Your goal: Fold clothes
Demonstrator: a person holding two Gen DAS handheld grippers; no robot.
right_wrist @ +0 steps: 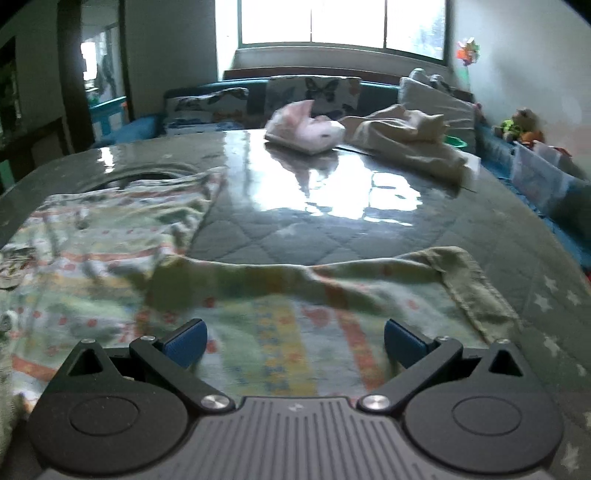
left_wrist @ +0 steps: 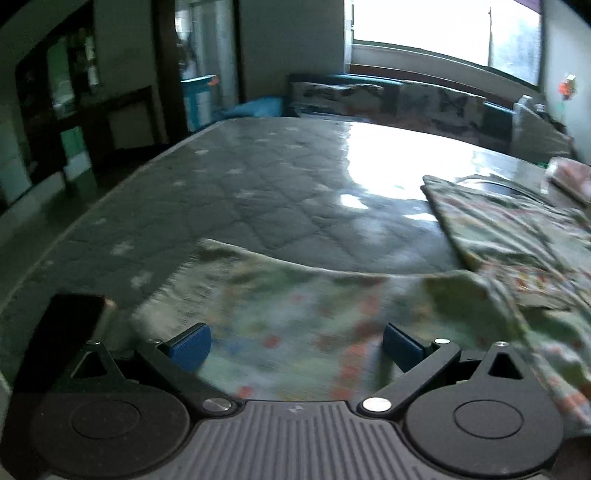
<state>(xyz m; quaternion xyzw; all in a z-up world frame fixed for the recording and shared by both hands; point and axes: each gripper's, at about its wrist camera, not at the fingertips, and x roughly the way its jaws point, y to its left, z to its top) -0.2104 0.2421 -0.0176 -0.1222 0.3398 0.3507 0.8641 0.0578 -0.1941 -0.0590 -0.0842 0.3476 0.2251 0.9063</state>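
The pale green patterned cotton garment (right_wrist: 258, 314) lies spread, unfolded, on the grey quilted mattress (right_wrist: 295, 229); both the left hand-held gripper (left_wrist: 295, 345) and the right hand-held gripper (right_wrist: 295, 341) hover released, so the folding seems barely begun.

Home bedroom: grey quilted star-print mattress (right_wrist: 295, 236) under glossy plastic, butterfly-print cushions (right_wrist: 314, 90) against a teal headboard, wide bright window (right_wrist: 340, 22), plush toys (right_wrist: 519, 125) by the wall, dark wooden shelving (left_wrist: 74, 92) left.
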